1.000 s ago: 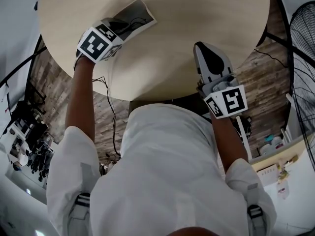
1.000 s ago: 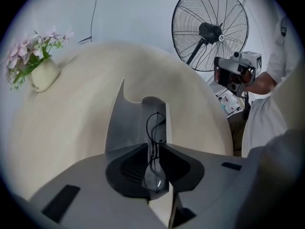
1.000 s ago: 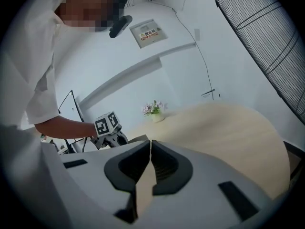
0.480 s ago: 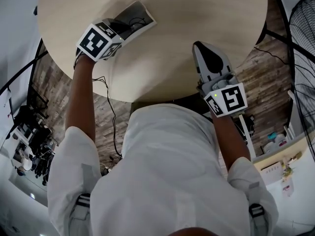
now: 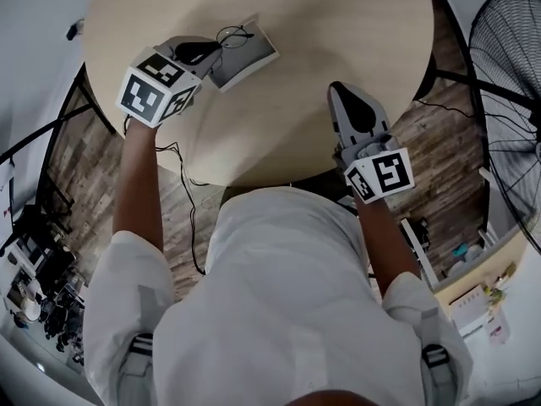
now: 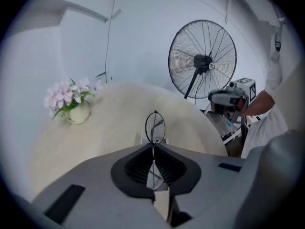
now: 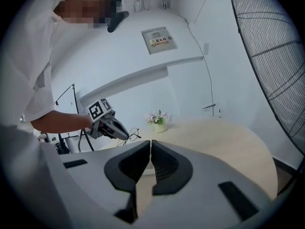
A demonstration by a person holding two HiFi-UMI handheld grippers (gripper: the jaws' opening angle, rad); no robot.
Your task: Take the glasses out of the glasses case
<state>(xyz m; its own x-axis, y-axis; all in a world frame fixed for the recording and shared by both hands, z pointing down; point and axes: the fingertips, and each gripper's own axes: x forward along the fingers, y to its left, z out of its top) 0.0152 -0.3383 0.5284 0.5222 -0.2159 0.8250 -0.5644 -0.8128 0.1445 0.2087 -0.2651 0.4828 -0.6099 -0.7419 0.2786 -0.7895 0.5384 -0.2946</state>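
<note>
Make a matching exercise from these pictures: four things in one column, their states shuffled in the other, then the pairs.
1 glasses
2 glasses case
3 right gripper
4 flowers

A shut, nothing between its jaws
B standing in a pot
C pinched by the left gripper
D lying on the table

Pairs: 1-C, 2-D, 3-A, 4-B

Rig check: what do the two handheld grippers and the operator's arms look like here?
Both identical: left grey plastic gripper and right grey plastic gripper have black ribbed fingers and a white cube with black square markers. No cables seen. Operator wears short white sleeves.
</note>
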